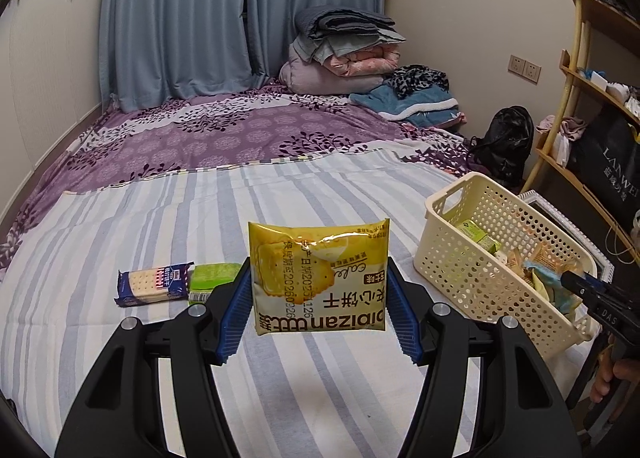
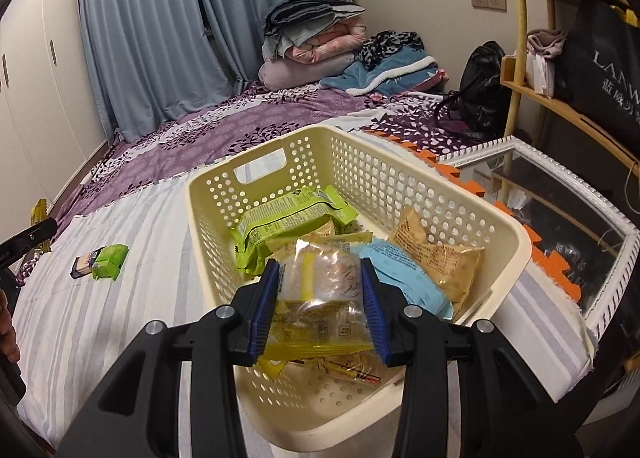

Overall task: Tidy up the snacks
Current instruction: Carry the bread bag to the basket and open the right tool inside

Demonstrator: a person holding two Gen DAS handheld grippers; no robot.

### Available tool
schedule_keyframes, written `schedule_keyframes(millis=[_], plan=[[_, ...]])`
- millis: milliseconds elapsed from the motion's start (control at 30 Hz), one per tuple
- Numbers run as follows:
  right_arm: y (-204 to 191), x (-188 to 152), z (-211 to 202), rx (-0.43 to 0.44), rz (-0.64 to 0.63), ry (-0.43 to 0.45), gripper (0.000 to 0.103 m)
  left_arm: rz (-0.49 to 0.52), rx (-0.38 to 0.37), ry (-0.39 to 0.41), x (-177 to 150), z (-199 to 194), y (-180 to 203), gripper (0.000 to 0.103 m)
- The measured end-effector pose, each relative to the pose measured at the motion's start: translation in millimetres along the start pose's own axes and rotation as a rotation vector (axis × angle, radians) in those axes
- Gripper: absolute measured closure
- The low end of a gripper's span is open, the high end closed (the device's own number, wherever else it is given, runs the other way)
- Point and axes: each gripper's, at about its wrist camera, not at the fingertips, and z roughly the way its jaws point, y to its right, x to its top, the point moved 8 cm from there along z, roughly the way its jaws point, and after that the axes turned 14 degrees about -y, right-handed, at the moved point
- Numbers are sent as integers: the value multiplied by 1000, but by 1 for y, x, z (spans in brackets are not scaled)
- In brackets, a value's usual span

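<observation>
Left gripper point(image 1: 318, 298) clamps a yellow biscuit packet point(image 1: 319, 278); right gripper point(image 2: 318, 312) seemingly pinches a clear packet point(image 2: 320, 298) over the basket point(image 2: 400, 178).

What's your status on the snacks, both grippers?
Left gripper shut on yellow biscuit pack, above the bed. Right gripper over basket, clear yellow packet between its pads. Two packs left on bed; nothing blocking.
</observation>
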Motion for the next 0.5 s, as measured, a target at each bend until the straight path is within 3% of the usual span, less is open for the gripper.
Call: schedule_keyframes(millis=[67,500], plan=[[3,1,-3,-1,15,18,49,8,-5,-1,2,0,5,40],[31,20,-23,-24,111,124,49,140,-75,0,17,7,71,40]])
